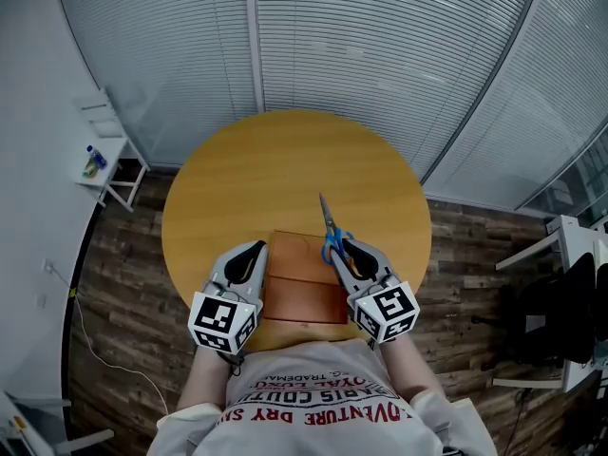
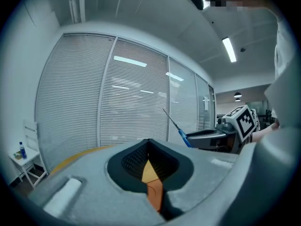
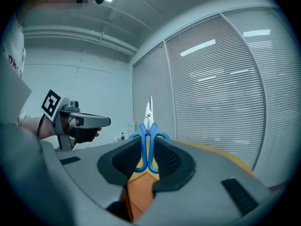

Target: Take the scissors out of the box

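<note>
An orange-brown box (image 1: 304, 291) lies at the near edge of the round wooden table (image 1: 275, 160). My right gripper (image 1: 344, 246) is over the box's right end, shut on the blue handles of the scissors (image 1: 330, 228). Their blades point away from me, clear of the box. In the right gripper view the scissors (image 3: 147, 140) stand upright between the pads above the box (image 3: 137, 194). My left gripper (image 1: 258, 248) hovers at the box's left end, its fingertips together and nothing in them. The left gripper view shows the box (image 2: 153, 188) below and the scissors (image 2: 181, 133) to the right.
A white side shelf (image 1: 106, 164) with a blue bottle stands on the left, off the table. Slatted glass walls curve behind the table. White desks and a dark chair (image 1: 556, 297) sit at the right. The floor is wood plank.
</note>
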Available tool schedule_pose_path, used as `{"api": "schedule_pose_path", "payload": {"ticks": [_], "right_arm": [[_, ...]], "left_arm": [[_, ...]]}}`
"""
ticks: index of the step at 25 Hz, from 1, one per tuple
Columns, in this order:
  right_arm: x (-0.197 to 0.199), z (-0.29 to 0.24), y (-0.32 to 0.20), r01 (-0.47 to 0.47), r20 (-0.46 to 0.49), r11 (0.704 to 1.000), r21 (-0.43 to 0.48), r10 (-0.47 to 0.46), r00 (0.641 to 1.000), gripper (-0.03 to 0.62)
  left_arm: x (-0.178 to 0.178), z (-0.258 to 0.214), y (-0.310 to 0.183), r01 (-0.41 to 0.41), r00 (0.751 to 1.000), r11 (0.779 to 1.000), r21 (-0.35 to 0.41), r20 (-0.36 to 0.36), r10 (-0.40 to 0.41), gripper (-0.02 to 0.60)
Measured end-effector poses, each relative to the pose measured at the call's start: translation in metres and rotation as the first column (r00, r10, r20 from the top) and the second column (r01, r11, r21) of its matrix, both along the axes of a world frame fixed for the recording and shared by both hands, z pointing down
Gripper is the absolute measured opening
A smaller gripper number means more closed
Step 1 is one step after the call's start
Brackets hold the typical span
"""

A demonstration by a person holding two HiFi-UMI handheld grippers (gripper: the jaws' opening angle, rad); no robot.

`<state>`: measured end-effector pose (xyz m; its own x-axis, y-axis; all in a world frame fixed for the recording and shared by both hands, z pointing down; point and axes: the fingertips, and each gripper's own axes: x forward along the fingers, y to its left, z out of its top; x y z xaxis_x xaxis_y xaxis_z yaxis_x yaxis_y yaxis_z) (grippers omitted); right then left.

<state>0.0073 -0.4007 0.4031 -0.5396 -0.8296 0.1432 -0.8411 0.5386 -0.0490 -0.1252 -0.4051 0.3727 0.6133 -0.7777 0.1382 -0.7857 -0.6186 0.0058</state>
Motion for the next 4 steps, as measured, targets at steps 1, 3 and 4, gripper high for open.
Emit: {"api": "schedule_pose_path", "payload": {"ticks": [1,3,4], "right_arm": [[0.0005,0.0003,-0.001,-0.003,0.0,1.0,-0.001,0.003,1.0,0.092],[0.0012,0.0008,-0.0037,-0.01,-0.001,1.0,-0.004,0.01,1.0,0.092],[0.0015,0.0011,-0.0053,-0.015,-0.002,1.0,-0.006,0.015,1.0,0.092]], "left_arm": [[0.0,0.0004,-0.001,0.0,1.0,1.0,-0.001,0.0,0.0,0.008],[-0.0006,0.0011,-0.0035,-0.001,1.0,1.0,-0.002,-0.001,0.001,0.008],[-0.001,0.0014,-0.0048,-0.001,1.0,1.0,-0.002,-0.001,0.001,0.008]]}}
